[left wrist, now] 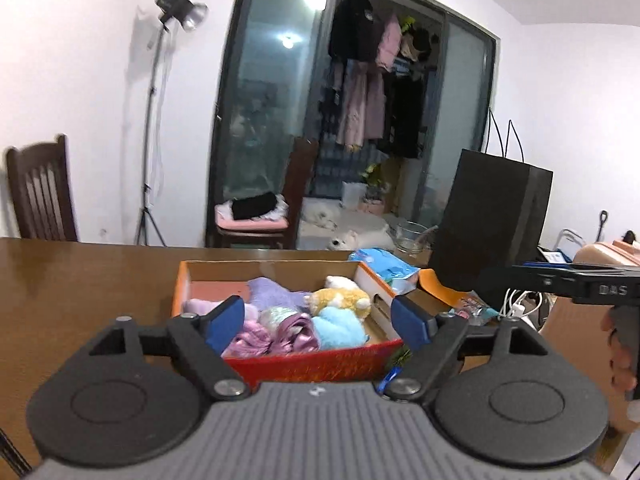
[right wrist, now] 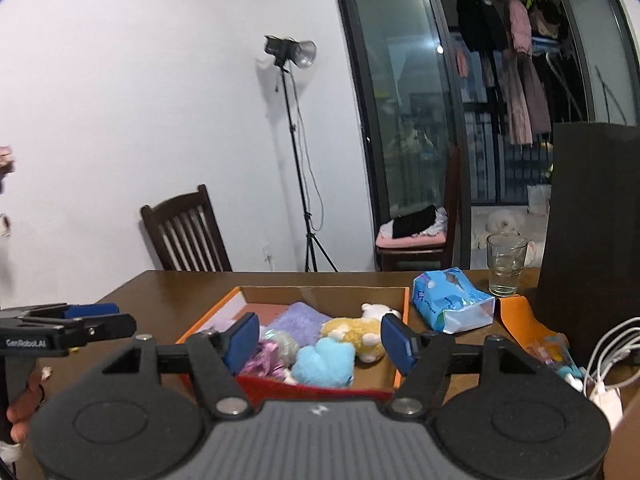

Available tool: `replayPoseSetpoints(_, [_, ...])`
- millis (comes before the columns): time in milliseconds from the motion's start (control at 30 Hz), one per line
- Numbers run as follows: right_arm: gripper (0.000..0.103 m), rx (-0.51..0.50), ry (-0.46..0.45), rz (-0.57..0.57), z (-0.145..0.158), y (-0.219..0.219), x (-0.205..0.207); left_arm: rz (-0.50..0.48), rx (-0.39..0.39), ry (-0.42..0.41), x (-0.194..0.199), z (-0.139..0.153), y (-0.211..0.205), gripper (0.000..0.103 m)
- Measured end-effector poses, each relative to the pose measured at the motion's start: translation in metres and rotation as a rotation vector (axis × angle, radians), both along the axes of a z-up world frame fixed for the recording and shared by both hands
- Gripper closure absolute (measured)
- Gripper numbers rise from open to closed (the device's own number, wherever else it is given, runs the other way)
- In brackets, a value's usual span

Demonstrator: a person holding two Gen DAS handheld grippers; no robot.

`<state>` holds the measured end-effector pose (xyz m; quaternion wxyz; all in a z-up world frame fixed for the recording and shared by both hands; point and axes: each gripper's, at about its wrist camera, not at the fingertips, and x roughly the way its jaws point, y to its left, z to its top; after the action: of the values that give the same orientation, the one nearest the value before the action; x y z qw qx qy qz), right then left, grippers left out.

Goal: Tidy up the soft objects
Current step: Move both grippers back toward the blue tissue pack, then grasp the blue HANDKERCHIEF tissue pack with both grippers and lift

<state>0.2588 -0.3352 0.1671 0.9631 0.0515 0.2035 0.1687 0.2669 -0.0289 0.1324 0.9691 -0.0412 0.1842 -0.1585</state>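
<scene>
An open orange-and-red cardboard box (left wrist: pixel 304 362) (right wrist: pixel 320 292) sits on the brown table. In it lie a yellow-and-white plush animal (left wrist: pixel 340 298) (right wrist: pixel 356 332), a light blue plush (left wrist: pixel 340 328) (right wrist: pixel 324 364), a lavender cloth (left wrist: pixel 272 294) (right wrist: pixel 298 322) and shiny pink-purple fabric (left wrist: pixel 276 336) (right wrist: pixel 266 362). My left gripper (left wrist: pixel 318 320) is open and empty, hovering in front of the box. My right gripper (right wrist: pixel 316 342) is open and empty, just before the box's near edge. Each gripper shows at the edge of the other's view.
A blue tissue pack (right wrist: pixel 452 306) (left wrist: pixel 384 268), a drinking glass (right wrist: pixel 506 264), a tall black paper bag (left wrist: pixel 492 224) (right wrist: pixel 592 236), an orange lid (right wrist: pixel 518 314) and white cables (right wrist: pixel 612 356) stand right of the box. Wooden chairs (right wrist: pixel 184 236) stand behind the table.
</scene>
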Motion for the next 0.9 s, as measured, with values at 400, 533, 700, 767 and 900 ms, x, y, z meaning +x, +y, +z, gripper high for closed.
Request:
replayPoseSetpoints(400, [0.025,-0.028,-0.001,-0.027,-0.068,0.010,-0.122,0.039,-0.011,0.008,-0.117,-0.072,0.005,0.011])
replayPoseSetpoints(533, [0.025,-0.021,0.056,-0.026,-0.097,0.014,-0.139,0.032,-0.015,0.064,-0.123,-0.090,0.006,0.011])
replayPoseSetpoints(700, [0.025,-0.027,0.106,-0.049,-0.116,0.014,-0.126,0.049,-0.017,0.072,-0.109,-0.094,0.007,0.011])
replayPoseSetpoints(767, [0.025,-0.033,0.112,-0.053,-0.120,0.017,-0.118,0.047,-0.020,0.086,-0.099,-0.097,0.006,0.011])
replayPoseSetpoints(900, [0.025,-0.006,0.149,-0.049,-0.132,0.016,-0.091,0.025,-0.005,0.138,-0.067,-0.107,-0.002,0.012])
